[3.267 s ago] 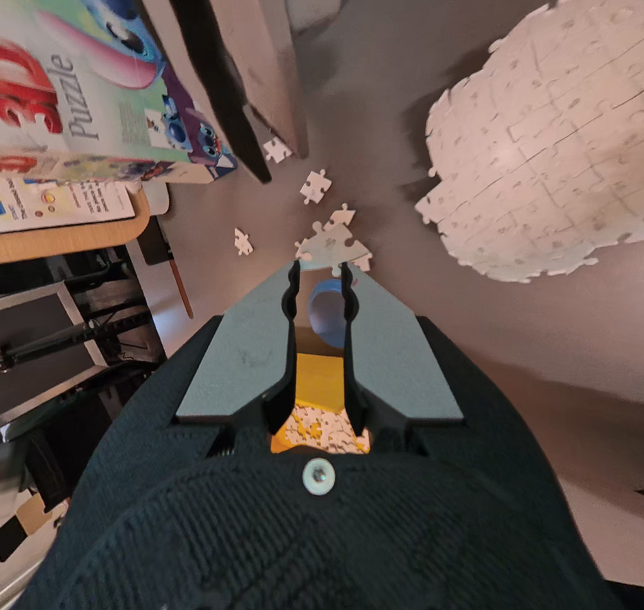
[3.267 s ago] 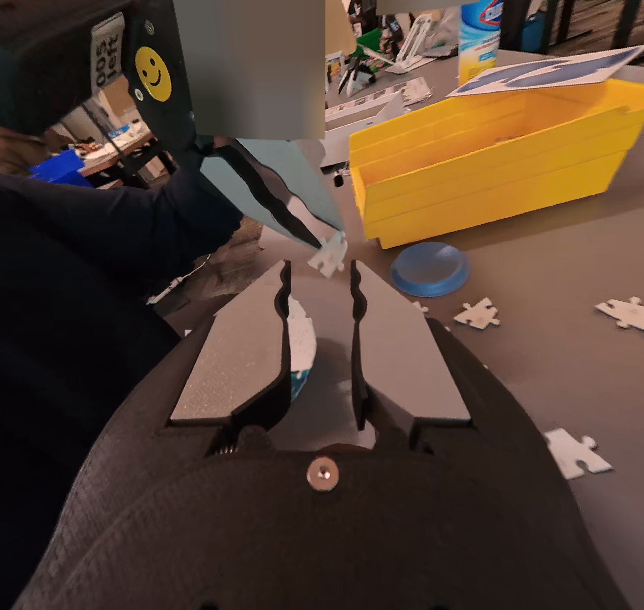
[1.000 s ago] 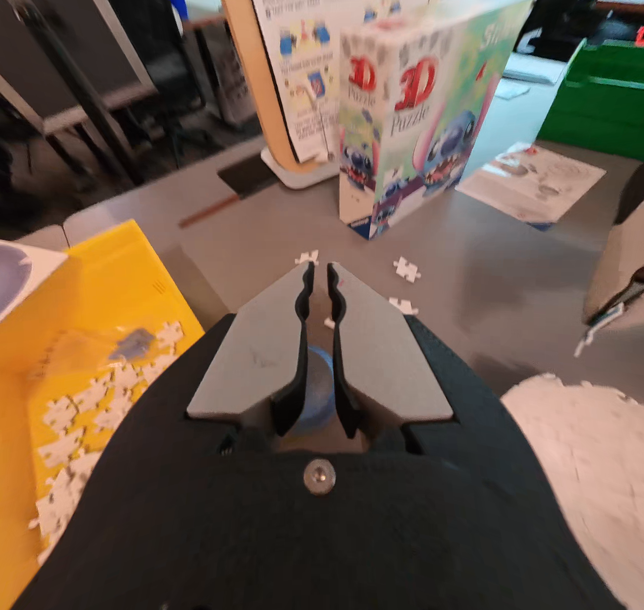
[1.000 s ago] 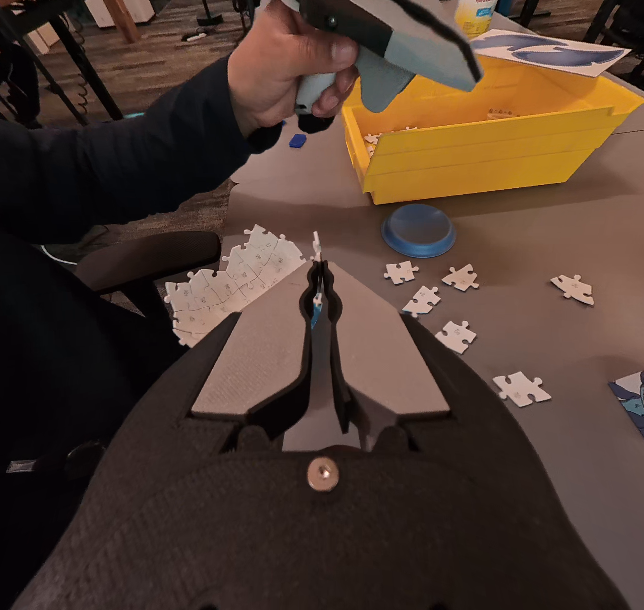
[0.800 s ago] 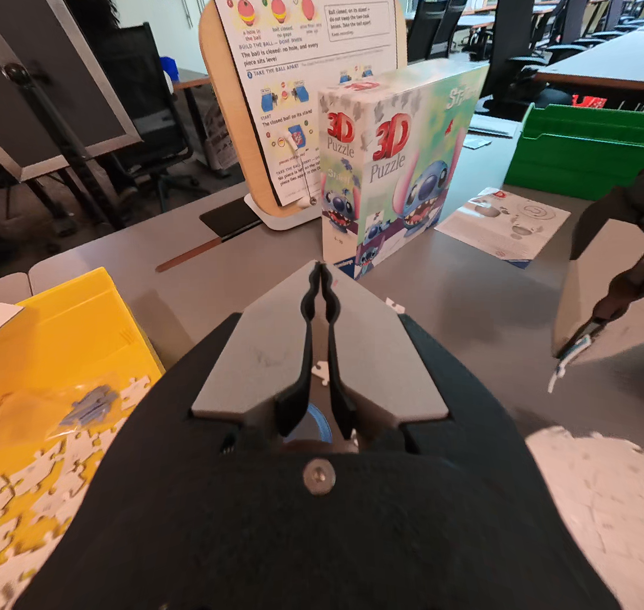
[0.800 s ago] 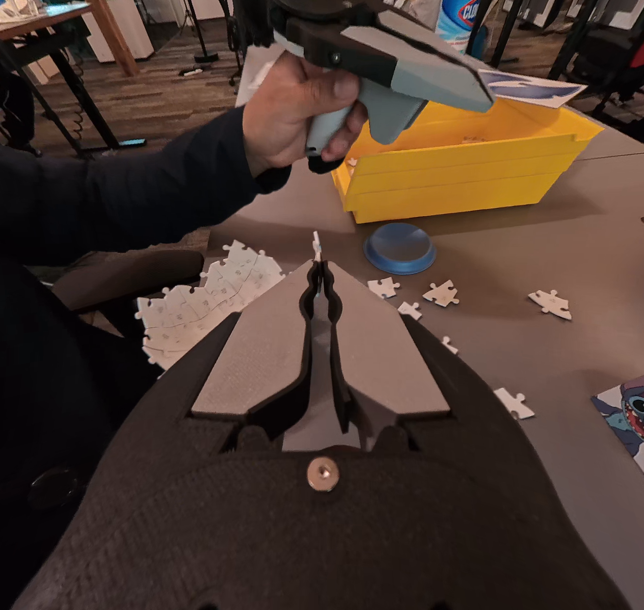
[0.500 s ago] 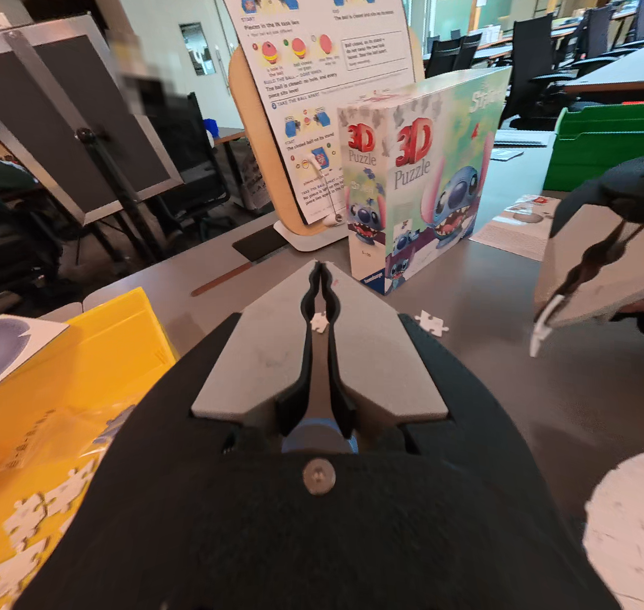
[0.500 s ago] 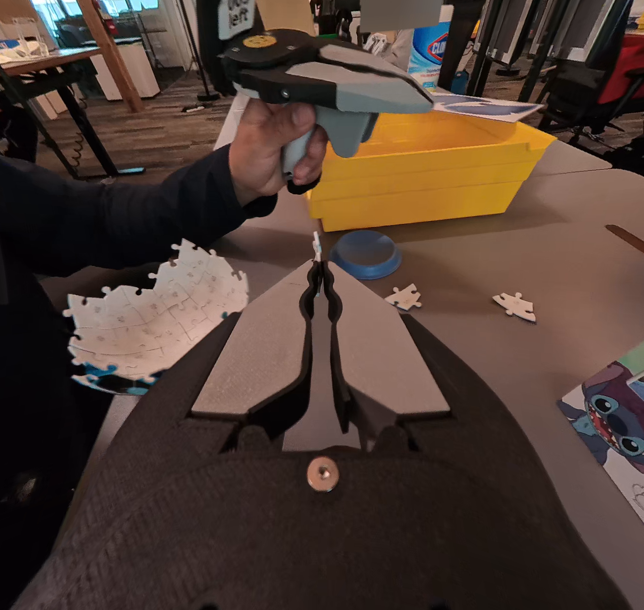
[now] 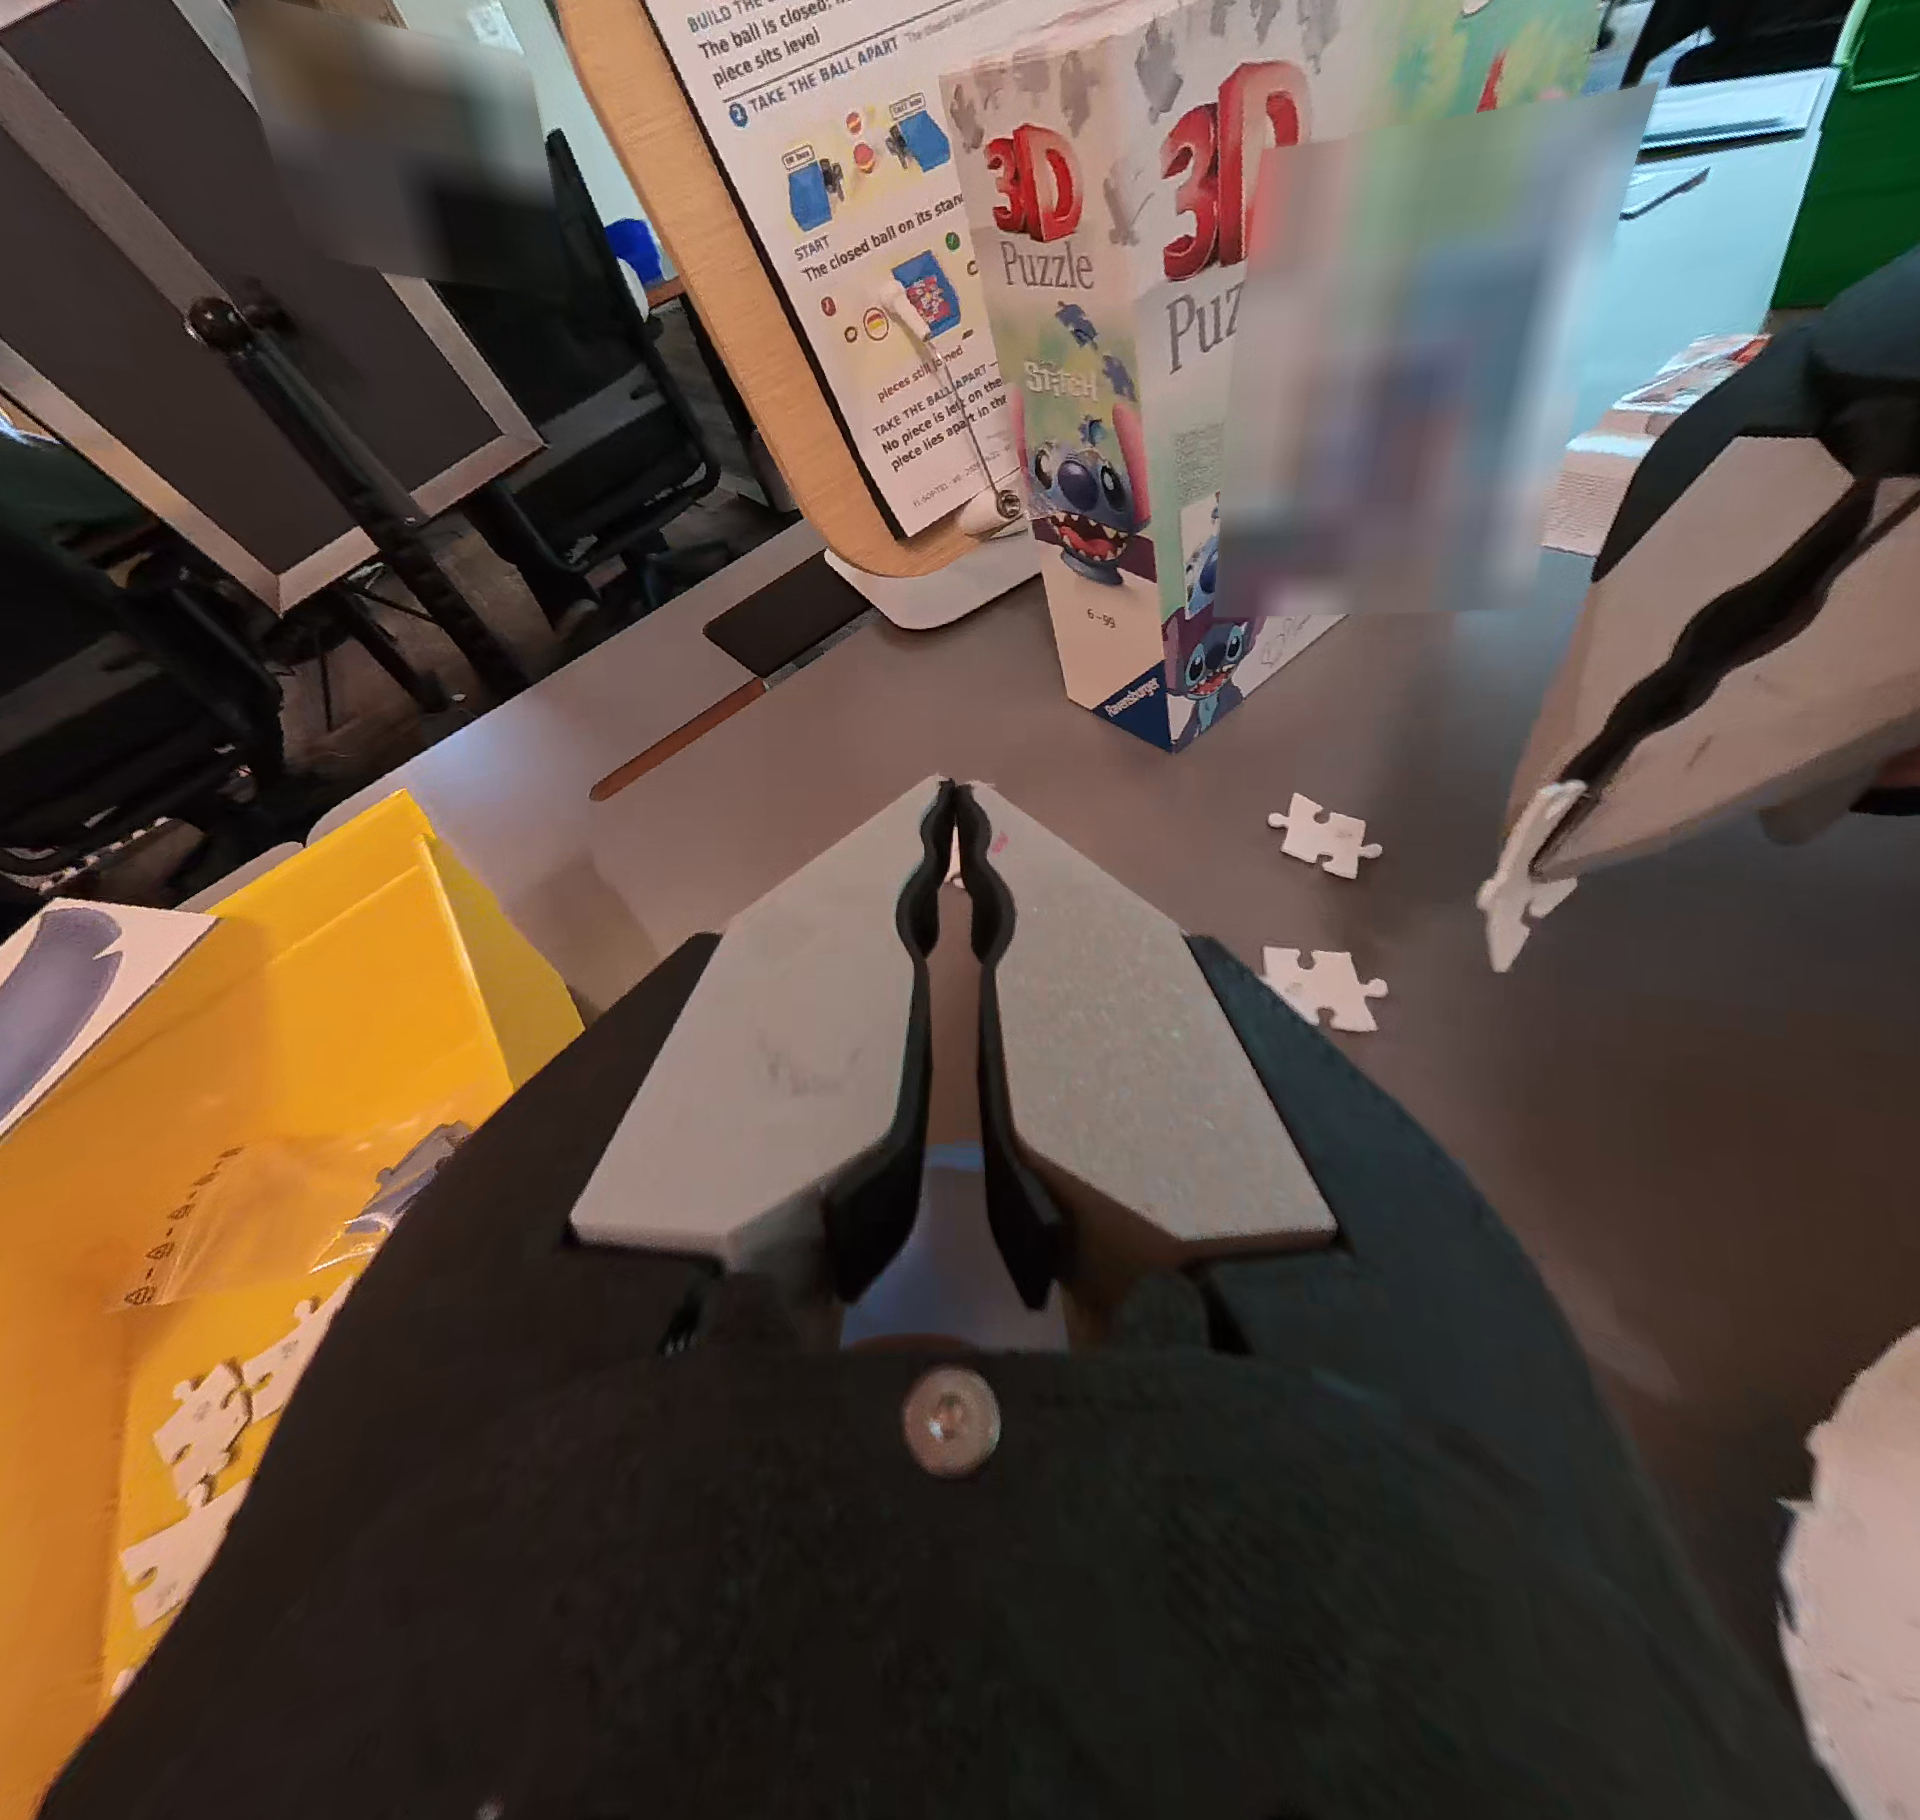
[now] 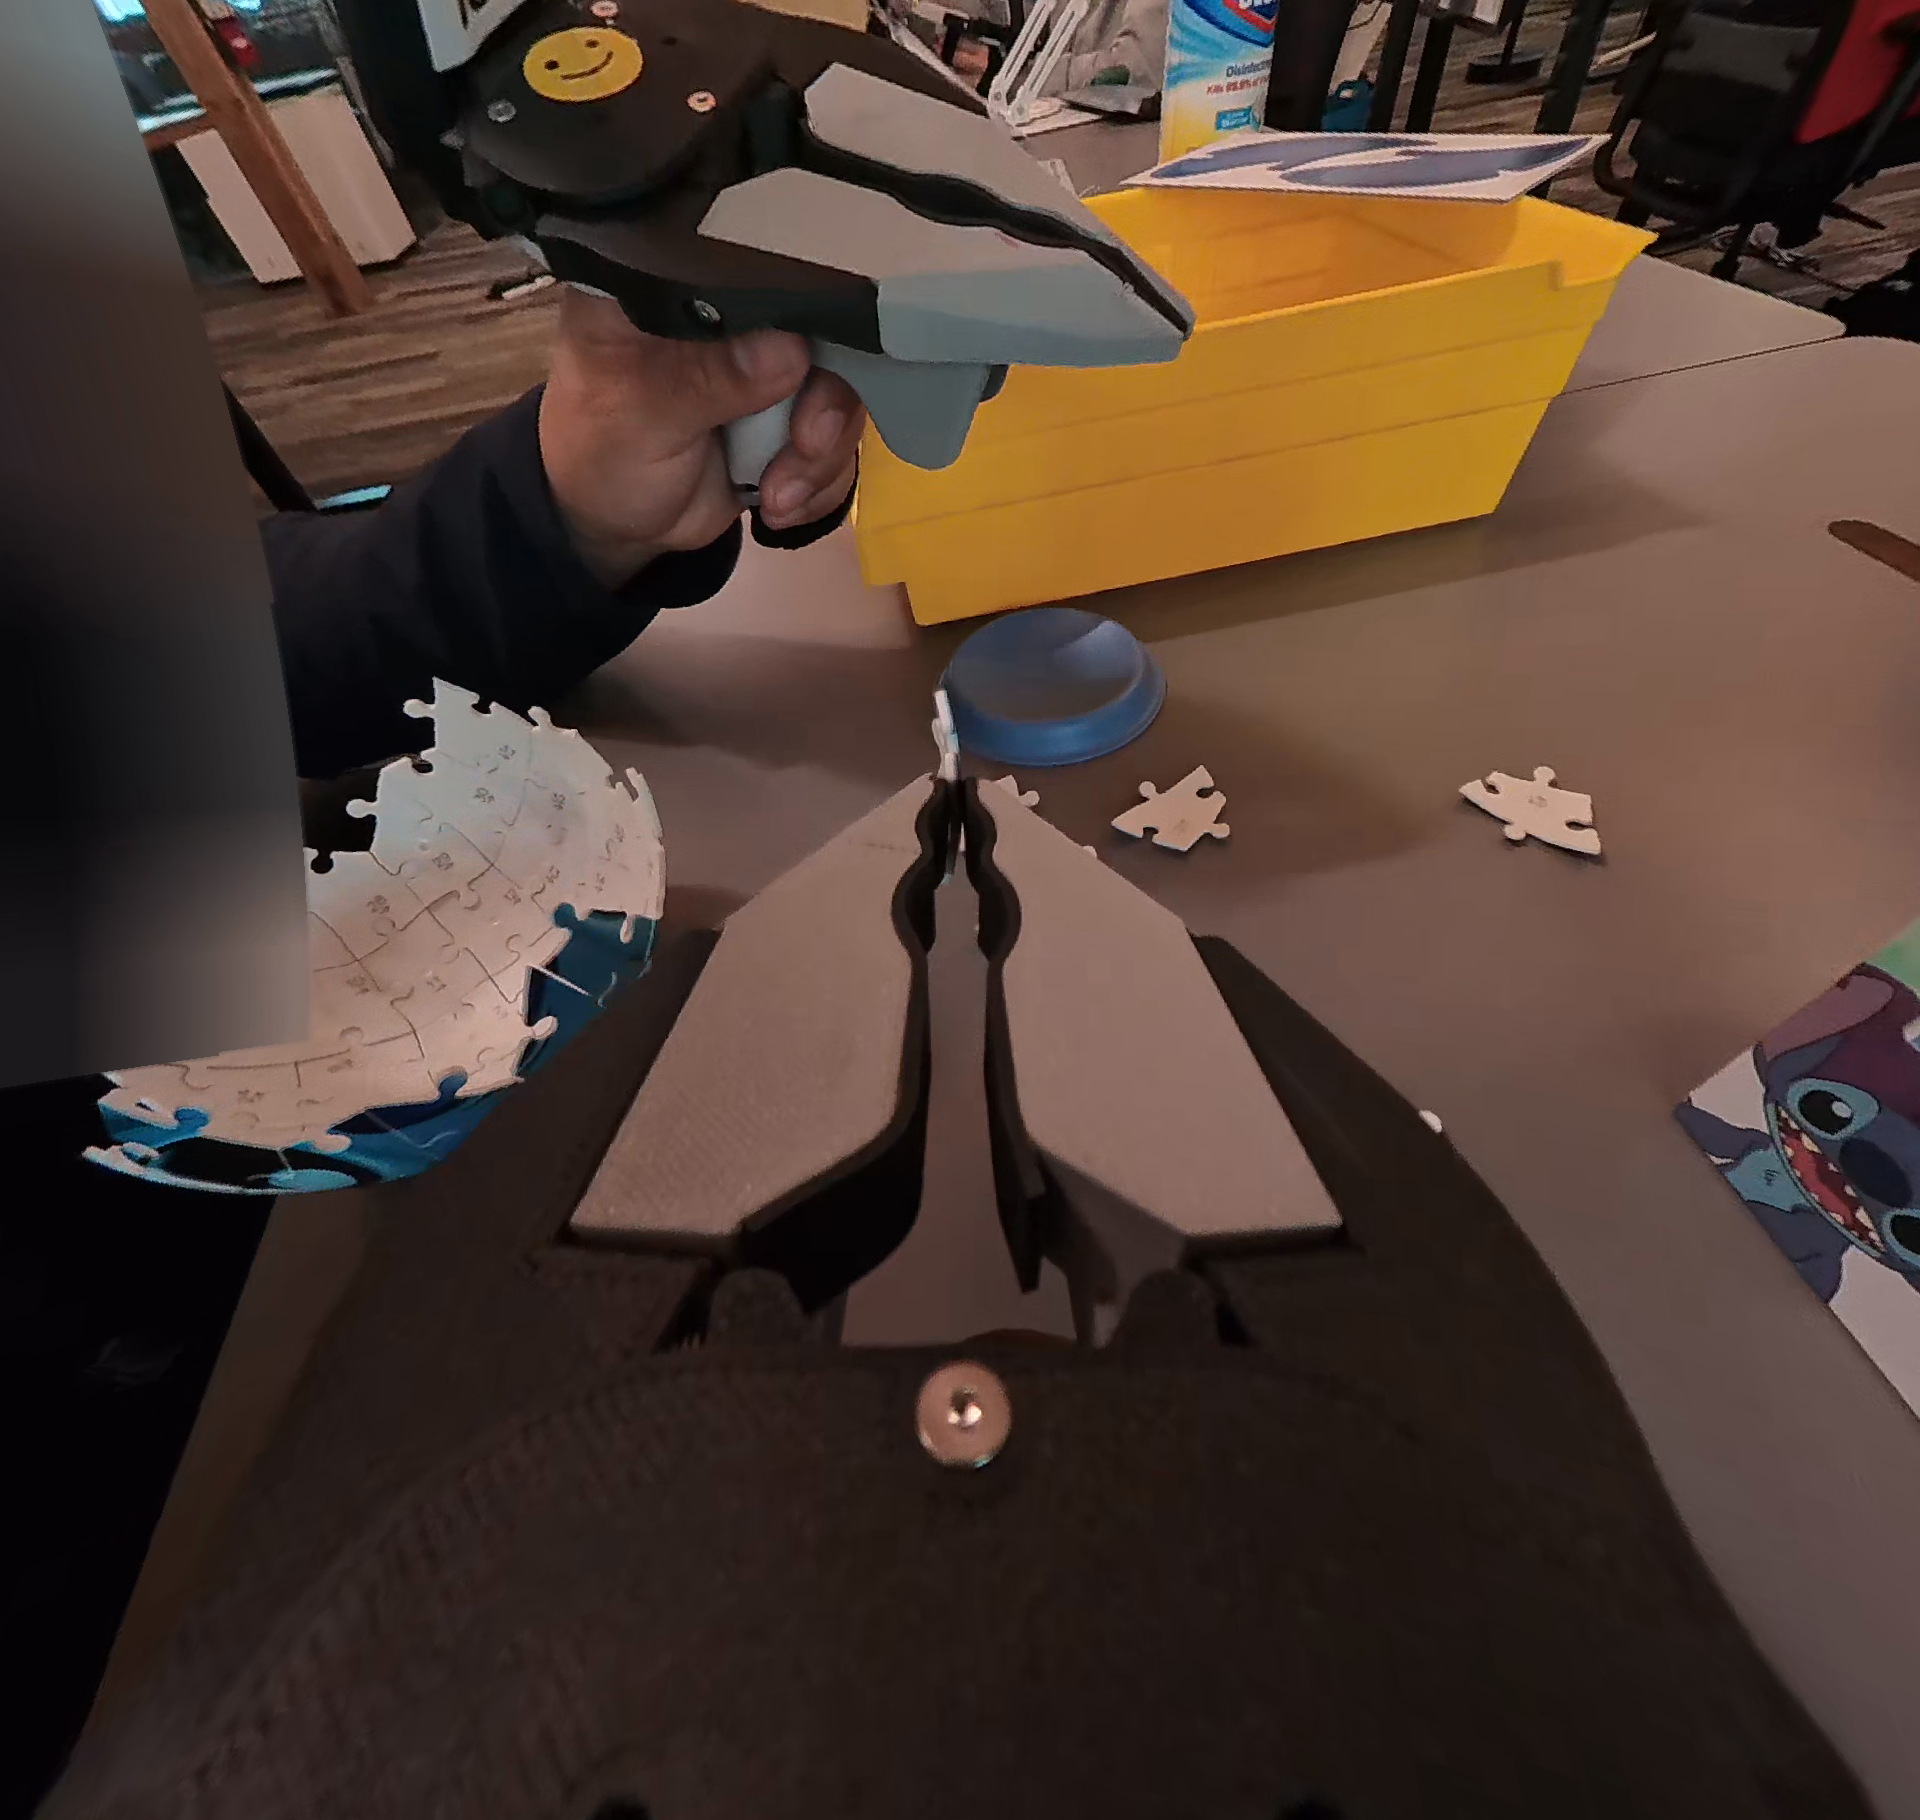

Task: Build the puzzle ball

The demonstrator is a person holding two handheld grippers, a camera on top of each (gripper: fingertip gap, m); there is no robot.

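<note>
Right gripper (image 10: 954,794): our jaws pinch a puzzle piece (image 10: 943,731) edge-on, raised clear for fitting.
Left gripper (image 9: 956,799): jaws clenched, empty, lifted aside.
Puzzle ball (image 10: 436,939): half-built bowl at the table's near left edge, open side up for adding pieces.

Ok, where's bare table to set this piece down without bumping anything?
Bare table runs right of the blue stand, along the yellow bin front. Another clear strip lies between the loose pieces and the printed sheet. It is crowded by the half ball and left gripper.
</note>
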